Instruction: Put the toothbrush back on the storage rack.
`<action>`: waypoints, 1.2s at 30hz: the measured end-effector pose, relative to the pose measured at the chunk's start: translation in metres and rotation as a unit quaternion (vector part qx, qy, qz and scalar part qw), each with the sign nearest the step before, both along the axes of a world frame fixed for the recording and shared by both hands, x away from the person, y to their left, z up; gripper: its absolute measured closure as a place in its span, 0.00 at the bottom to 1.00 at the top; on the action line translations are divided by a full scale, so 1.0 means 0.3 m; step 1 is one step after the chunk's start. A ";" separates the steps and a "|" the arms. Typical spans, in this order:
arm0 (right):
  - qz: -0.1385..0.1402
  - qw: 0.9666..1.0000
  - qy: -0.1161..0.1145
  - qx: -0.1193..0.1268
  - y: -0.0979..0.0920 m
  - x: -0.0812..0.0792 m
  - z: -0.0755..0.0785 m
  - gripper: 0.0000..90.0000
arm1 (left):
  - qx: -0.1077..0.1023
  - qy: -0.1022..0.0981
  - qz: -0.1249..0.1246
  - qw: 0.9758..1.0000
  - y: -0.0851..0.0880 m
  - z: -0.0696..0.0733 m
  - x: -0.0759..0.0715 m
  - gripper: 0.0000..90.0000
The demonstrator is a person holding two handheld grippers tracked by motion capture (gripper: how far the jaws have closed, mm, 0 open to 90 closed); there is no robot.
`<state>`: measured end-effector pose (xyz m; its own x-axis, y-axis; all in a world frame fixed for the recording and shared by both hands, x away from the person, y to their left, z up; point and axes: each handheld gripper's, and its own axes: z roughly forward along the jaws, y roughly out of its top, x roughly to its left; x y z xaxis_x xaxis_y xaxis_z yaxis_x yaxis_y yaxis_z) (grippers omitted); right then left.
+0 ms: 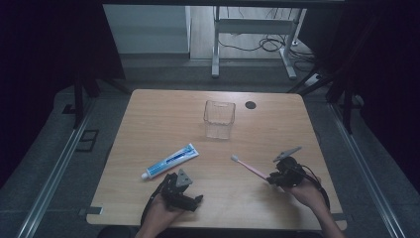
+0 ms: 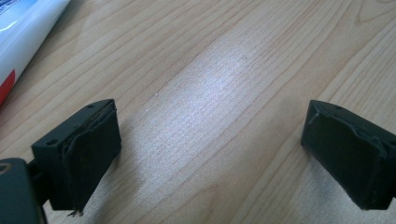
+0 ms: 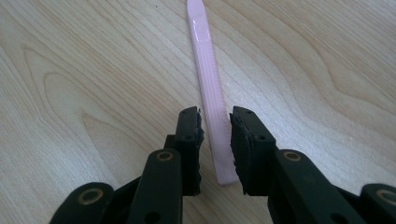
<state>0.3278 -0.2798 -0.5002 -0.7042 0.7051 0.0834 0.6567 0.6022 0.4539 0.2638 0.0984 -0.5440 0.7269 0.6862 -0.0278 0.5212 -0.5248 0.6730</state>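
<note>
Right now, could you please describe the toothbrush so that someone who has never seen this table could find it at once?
On the wooden table, look at the near right part, in front of the clear plastic cup. The toothbrush lies flat there, its handle end between the jaws of the right gripper. It is thin and pink, unlike the broad white-and-blue toothpaste tube to its left.

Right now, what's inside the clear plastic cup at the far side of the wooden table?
The clear plastic cup looks empty: the wooden table shows through its walls in the high view. Its see-through walls hide little, though anything tiny at the bottom would be too small to tell.
</note>
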 end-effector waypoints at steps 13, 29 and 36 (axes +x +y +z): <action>0.031 0.998 0.024 -0.042 0.077 0.054 0.017 0.79 | 0.001 0.000 -0.001 1.000 0.000 0.001 0.001 0.05; 0.058 0.993 0.054 -0.092 0.167 0.122 0.027 0.81 | 0.001 0.000 -0.001 1.000 0.000 0.001 0.001 0.05; 0.066 0.989 0.064 -0.118 0.207 0.149 0.028 0.82 | 0.002 0.000 -0.001 1.000 0.000 0.001 0.001 0.05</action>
<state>0.3725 -0.2176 -0.4918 -0.7860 0.6179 0.0222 0.6080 0.7658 0.2095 0.2640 0.0985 -0.5438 0.7283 0.6848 -0.0256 0.5200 -0.5279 0.6715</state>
